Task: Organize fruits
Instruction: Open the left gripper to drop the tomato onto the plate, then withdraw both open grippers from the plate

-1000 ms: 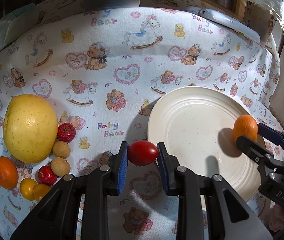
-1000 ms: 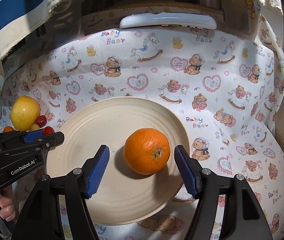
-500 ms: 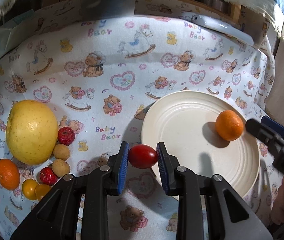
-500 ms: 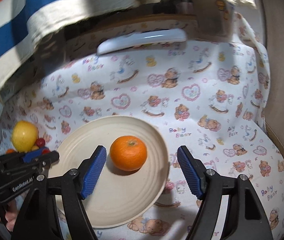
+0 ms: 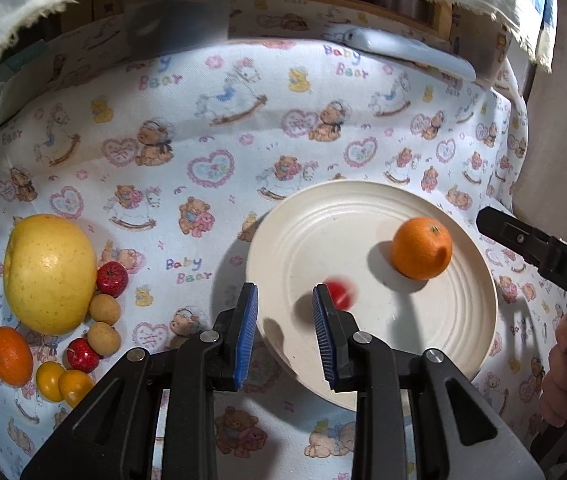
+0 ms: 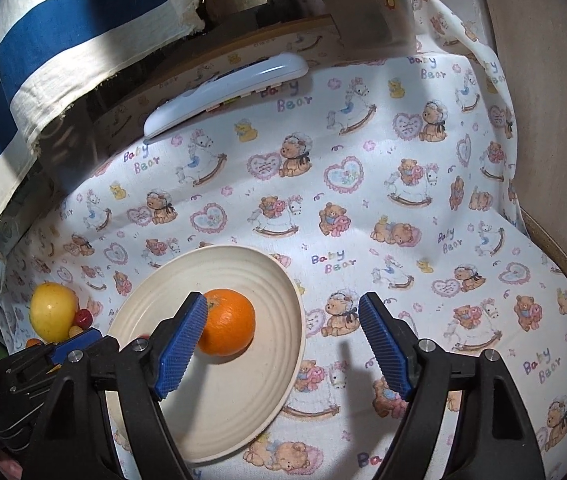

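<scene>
On the cream plate [image 5: 463, 340], an orange [image 5: 421, 248] sitting beside a blurred red tomato [image 5: 341, 294], left gripper [image 5: 285, 336] hovering with jaws apart and empty, right gripper [image 6: 283, 346] opening with nothing between its pads, remaining fruits [image 5: 49, 272] lying clustered on the printed cloth [image 5: 203, 140].

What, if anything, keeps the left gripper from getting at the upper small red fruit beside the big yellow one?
Probably nothing, so yes: the left gripper is empty, with bare tablecloth between it and the red fruit. It crowds the yellow fruit and a brown fruit, so gripping may be awkward.
</scene>
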Demonstrator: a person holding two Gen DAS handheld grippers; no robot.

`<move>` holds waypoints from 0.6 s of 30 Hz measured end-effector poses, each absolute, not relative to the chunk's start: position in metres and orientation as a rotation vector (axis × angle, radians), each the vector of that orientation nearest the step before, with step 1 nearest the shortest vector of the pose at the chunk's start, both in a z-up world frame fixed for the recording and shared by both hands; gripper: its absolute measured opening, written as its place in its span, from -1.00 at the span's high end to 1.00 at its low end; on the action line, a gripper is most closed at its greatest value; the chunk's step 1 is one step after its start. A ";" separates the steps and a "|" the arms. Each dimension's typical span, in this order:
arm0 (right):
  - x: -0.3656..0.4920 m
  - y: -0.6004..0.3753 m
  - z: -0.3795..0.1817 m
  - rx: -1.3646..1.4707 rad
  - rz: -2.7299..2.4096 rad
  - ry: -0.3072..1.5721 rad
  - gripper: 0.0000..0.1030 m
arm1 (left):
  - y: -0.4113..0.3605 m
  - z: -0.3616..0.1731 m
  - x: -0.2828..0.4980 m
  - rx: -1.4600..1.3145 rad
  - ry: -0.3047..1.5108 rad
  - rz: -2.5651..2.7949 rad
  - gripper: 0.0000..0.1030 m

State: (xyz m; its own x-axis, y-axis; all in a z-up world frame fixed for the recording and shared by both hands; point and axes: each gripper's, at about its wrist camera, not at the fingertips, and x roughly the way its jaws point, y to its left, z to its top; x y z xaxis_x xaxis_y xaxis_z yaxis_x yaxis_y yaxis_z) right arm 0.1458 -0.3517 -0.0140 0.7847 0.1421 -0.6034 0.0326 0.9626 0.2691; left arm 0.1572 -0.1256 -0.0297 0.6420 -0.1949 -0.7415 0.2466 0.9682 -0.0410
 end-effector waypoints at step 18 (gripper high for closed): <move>0.142 -0.350 -0.010 0.267 0.065 0.647 -0.55 | -0.107 0.001 0.141 0.072 0.715 -0.176 -0.45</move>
